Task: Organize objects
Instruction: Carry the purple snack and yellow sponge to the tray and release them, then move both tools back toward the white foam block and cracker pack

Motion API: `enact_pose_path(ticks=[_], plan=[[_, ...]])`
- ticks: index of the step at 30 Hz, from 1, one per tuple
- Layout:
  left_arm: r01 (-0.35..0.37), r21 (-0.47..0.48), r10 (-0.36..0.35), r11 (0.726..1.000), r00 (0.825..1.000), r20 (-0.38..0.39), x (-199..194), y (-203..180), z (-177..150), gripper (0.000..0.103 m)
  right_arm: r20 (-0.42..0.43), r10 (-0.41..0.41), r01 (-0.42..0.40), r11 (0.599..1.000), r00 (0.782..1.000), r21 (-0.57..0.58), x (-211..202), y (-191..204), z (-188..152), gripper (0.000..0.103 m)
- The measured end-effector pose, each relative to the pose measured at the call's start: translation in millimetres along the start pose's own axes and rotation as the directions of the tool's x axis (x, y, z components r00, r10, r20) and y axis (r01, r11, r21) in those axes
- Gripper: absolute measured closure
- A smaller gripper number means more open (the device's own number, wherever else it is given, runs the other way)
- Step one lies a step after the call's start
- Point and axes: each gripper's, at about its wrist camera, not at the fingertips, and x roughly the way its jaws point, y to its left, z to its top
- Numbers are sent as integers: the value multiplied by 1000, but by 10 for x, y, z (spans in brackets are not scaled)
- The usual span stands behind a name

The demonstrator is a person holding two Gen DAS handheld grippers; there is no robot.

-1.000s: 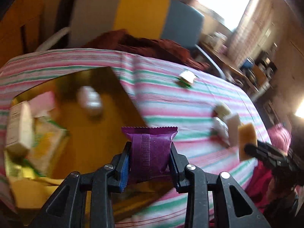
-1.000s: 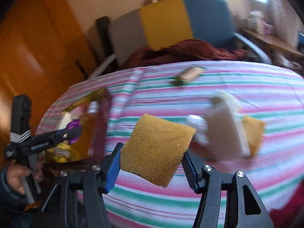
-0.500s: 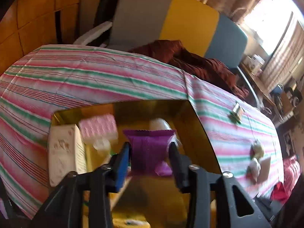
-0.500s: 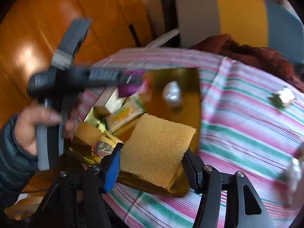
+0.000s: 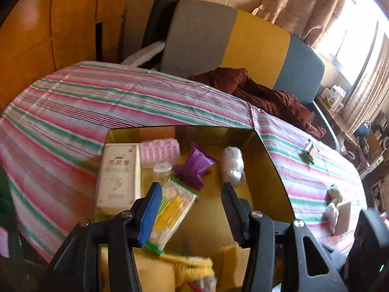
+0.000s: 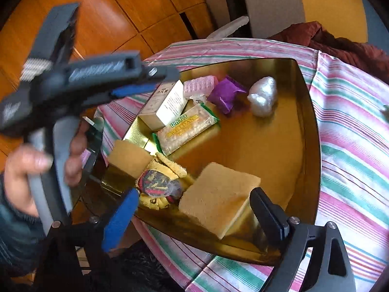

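Sponge [image 6: 220, 194] lies tilted at the gold tray's [image 6: 307, 170] near edge between the right gripper's [image 6: 194, 216] opening jaws; left gripper [image 5: 192, 215] opens empty over the purple packet [image 5: 194, 165]. Withdrawing carelessly could tip the sponge out.

your right gripper [image 6: 192, 215] hangs over the gold tray [image 6: 307, 131], jaws opening; the yellow sponge [image 6: 218, 198] lies between them, the pads off it. your left hand [image 6: 36, 168] holds the left gripper [image 6: 136, 82] above the tray's left edge.
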Motion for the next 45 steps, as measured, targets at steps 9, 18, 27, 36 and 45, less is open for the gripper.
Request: enact_pose_path(ticks=[9, 18, 27, 36, 45], plan=[[-59, 57, 54, 997, 995, 78, -333, -132, -290, 52, 74, -133, 133, 991, 988, -2, -226, 66, -53, 4], [-70, 114, 58, 991, 993, 105, -481, -279, -458, 51, 142, -218, 219, 976, 966, 9, -422, 106, -91, 0], [-46, 164, 30, 985, 995, 96, -537, -457, -538, 51, 191, -259, 257, 966, 947, 35, -608, 80, -133, 0], [3, 213, -16, 977, 998, 58, -486, -677, -615, 51, 200, -309, 291, 950, 930, 116, -769, -155, -228, 0], [65, 270, -69, 961, 998, 8, -393, -929, -676, 51, 170, -385, 340, 908, 907, 243, -944, -610, -408, 0]])
